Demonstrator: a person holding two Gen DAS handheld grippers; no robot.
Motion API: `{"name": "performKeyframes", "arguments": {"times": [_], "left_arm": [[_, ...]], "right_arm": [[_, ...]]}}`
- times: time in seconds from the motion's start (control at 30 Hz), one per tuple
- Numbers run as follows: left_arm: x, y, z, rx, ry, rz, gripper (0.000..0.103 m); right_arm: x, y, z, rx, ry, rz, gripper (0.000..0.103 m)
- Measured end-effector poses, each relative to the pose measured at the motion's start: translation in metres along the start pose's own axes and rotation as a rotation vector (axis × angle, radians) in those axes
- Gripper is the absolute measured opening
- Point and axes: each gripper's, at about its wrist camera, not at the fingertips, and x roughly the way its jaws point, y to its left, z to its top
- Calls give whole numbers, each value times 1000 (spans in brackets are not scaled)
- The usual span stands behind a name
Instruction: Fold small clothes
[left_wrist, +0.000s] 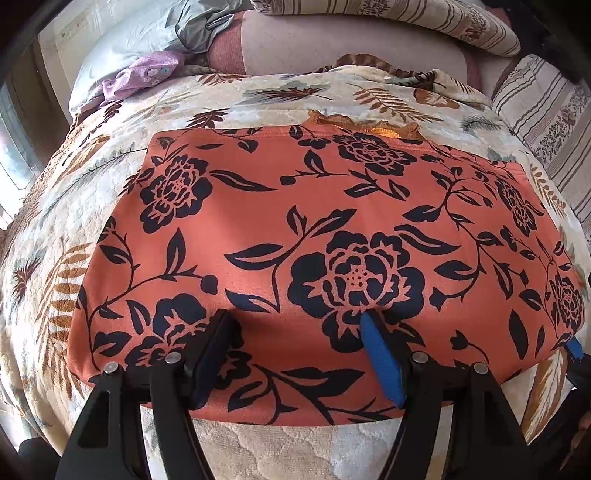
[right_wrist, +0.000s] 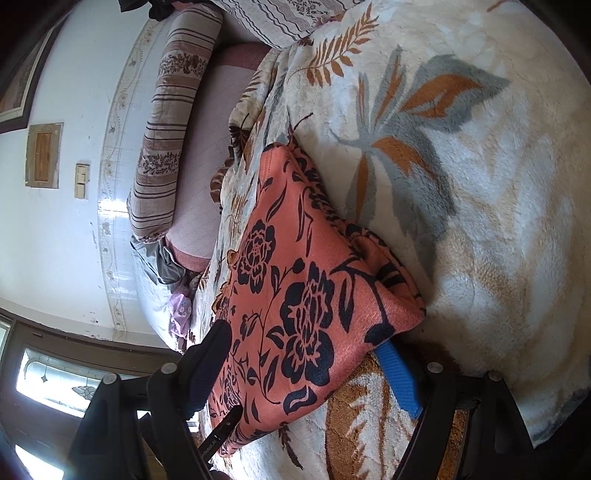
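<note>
1. Left wrist view: the orange floral garment lies flat on the leaf-patterned blanket and fills the middle of the picture. The left gripper stands over its near hem at 6 o'clock, jaws wide apart, pads resting on the cloth and pinching nothing. It probably presses the layer flat or gets ready to take the hem for the next fold.

2. Same view, the room: a purple cloth and grey bedding lie at 11 o'clock, and a striped pillow at 2 o'clock.

3. Right wrist view: the camera is rolled sideways. The right gripper has its jaws spread on both sides of the garment's corner, one finger above and the blue pad below, not closed on it yet. The corner seems lifted from the blanket. A white wall stands at 9 o'clock.
</note>
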Motion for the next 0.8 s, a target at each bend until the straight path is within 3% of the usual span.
{"name": "performKeyframes", "arguments": {"times": [0.33, 0.53, 0.63, 0.7, 0.8], "left_arm": [[-6, 3, 4, -19, 9, -20, 72], [-21, 2, 8, -21, -102, -35, 72], [7, -4, 2, 22, -19, -5, 74], [4, -9, -2, 51, -70, 21, 75], [4, -7, 0, 43, -58, 12, 75]], "right_arm": [[1, 0, 0, -3, -2, 0, 81], [-3, 10, 0, -66, -33, -42, 81], [0, 14, 0, -99, -32, -73, 81], [2, 13, 1, -94, -29, -80, 81], [6, 18, 5, -82, -20, -87, 82]]}}
